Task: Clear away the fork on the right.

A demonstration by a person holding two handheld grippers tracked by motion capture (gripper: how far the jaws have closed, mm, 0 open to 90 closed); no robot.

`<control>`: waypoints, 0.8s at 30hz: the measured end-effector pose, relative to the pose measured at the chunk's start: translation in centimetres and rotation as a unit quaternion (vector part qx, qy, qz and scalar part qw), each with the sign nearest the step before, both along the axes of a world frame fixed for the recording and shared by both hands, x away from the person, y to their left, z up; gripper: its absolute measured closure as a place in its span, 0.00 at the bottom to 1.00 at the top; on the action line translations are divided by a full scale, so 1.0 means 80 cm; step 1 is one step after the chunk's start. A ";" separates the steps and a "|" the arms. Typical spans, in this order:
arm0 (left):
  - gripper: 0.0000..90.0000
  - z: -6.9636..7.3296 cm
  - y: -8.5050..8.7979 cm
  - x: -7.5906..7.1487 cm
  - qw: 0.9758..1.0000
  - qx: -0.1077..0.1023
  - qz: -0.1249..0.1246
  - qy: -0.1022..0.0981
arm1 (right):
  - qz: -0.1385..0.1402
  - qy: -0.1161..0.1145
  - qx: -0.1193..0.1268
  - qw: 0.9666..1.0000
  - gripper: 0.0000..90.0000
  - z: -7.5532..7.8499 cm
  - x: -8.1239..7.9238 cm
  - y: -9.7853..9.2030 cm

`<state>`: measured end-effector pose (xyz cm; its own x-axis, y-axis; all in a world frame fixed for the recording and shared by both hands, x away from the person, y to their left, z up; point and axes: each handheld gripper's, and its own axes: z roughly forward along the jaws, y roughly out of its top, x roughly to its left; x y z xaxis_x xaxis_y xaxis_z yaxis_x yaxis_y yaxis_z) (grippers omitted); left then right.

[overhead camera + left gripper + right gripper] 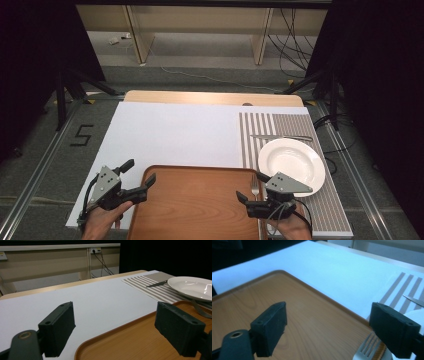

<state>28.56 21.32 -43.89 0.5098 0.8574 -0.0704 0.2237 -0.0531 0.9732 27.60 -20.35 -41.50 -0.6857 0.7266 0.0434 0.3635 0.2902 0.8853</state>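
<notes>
Where the near edge of the surface (170, 132) meets the bottom of the high view, two hands reach in, each holding a black two-jaw tool. The surface is covered by a white sheet, with a strip of bare wood showing along its far edge.

A wooden tray (200, 205) with rounded corners lies at the middle of the near edge, empty across its flat base. The left tool (139, 177) sits at the tray's near left corner, its jaws spread wide and holding nothing. In the left gripper view, one jaw is over the white sheet and the other over the tray's wood, with the tray rim (117, 327) running between them.

The right tool (250, 188) is at the tray's right edge, also spread wide and empty. In the right gripper view its jaws straddle the tray's right rim, and the tines of a fork (368, 346) show just beside the right-hand jaw.

A striped grey and white placemat (280, 125) covers the right side of the surface, from the far edge toward the near edge. A white plate (291, 160) rests on the placemat, near the tray's far right corner. The fork (255, 187) lies between the tray and the plate, its tines pointing toward the far edge. A knife (280, 137) lies crosswise on the placemat just beyond the plate
</notes>
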 end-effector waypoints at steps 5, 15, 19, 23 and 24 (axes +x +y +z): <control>0.18 0.000 0.000 0.000 1.000 0.001 -0.002 0.002 | -0.011 -0.020 0.020 1.000 0.15 0.004 -0.003 -0.003; 0.18 0.000 0.001 -0.001 1.000 0.001 -0.002 0.004 | -0.018 -0.026 0.038 0.999 0.15 0.004 -0.007 -0.010; 0.18 0.000 0.001 -0.001 1.000 0.000 -0.002 0.004 | -0.024 -0.024 0.040 0.999 0.15 0.004 -0.008 -0.014; 0.18 0.000 0.001 -0.001 1.000 0.000 -0.001 0.004 | -0.025 -0.029 0.035 0.999 0.15 0.003 -0.007 -0.015; 0.18 0.000 0.001 -0.001 1.000 0.000 -0.001 0.004 | -0.024 -0.030 0.036 0.999 0.15 0.003 -0.007 -0.014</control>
<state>28.49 21.41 -43.90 0.5118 0.8559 -0.0741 0.2304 -0.0536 0.9716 27.05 -21.51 -41.27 -0.6531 0.7551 0.0563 0.3212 0.2089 0.9237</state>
